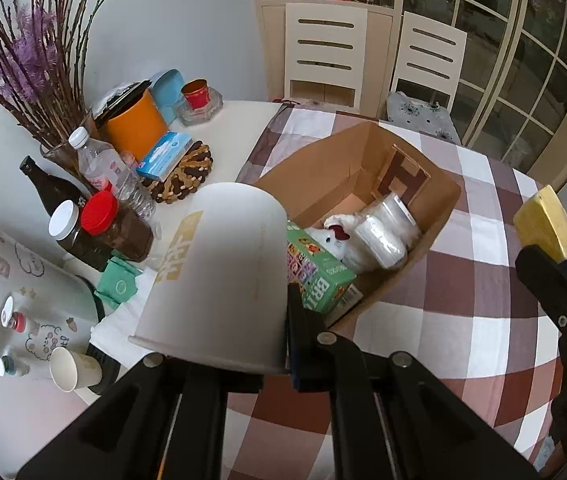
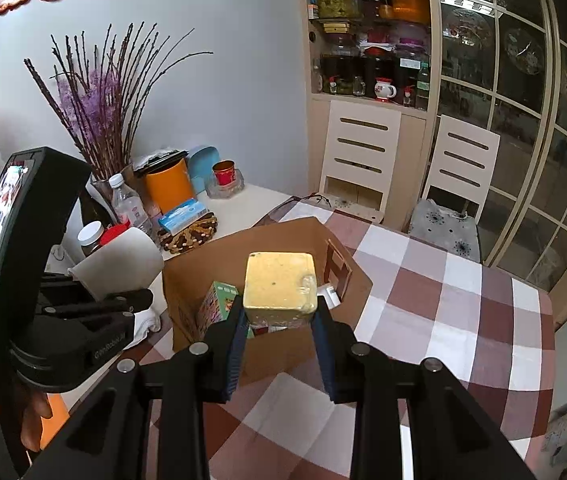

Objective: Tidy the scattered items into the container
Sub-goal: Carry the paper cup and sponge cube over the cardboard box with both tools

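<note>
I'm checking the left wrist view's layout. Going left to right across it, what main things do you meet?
Small paper cup → red-lidded jar → held white paper cup → green carton → cardboard box → yellow sponge block.

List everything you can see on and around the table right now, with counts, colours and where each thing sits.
cardboard box: 1, brown, open, on the checked cloth
green carton: 1, inside the box, near end
white plush toy: 1, inside the box
clear plastic packs: 2, white, inside the box
jars: 2, red lid and white lid, left of the box
orange canister: 1, by the wall
chairs: 2, cream, behind the table
paper cup: 1, white, held in the left gripper
sponge block: 1, yellow, held in the right gripper, above the box
</note>
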Tool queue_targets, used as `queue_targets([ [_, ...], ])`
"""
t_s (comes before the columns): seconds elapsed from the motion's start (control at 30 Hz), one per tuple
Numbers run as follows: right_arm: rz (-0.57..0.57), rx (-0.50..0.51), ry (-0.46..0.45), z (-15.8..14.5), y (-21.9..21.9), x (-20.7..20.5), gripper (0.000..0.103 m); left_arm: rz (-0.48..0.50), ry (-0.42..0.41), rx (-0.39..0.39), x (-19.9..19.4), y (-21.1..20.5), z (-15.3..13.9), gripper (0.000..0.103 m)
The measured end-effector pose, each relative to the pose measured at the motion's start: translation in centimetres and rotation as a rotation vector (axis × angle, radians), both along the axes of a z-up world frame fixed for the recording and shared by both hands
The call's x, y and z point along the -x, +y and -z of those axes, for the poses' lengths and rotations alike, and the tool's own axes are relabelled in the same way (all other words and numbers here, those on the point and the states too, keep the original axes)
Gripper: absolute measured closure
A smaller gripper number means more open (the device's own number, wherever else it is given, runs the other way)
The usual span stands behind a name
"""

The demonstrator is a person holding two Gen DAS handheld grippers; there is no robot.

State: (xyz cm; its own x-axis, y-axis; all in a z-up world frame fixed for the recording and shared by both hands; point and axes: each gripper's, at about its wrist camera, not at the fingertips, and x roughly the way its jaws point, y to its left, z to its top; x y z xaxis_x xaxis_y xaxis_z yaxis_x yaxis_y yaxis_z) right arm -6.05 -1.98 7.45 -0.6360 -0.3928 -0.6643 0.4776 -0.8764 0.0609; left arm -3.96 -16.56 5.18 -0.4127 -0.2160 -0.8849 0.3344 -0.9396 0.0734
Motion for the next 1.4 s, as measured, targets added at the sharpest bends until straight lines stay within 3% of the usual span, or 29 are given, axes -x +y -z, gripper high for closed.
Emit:
queue_targets([
  [0.73,0.016,-0.002,-0.032,1.5,0.1,2.4,0.071,0.033,-0.021,-0.022,3.4,0.3,1.1,0.095],
  [1.4,0.027,-0.039,-0.120,3.8,-0.3,4.1,0.071,0.047,-0.103,-0.031,5.4,0.4,3.8,0.095],
])
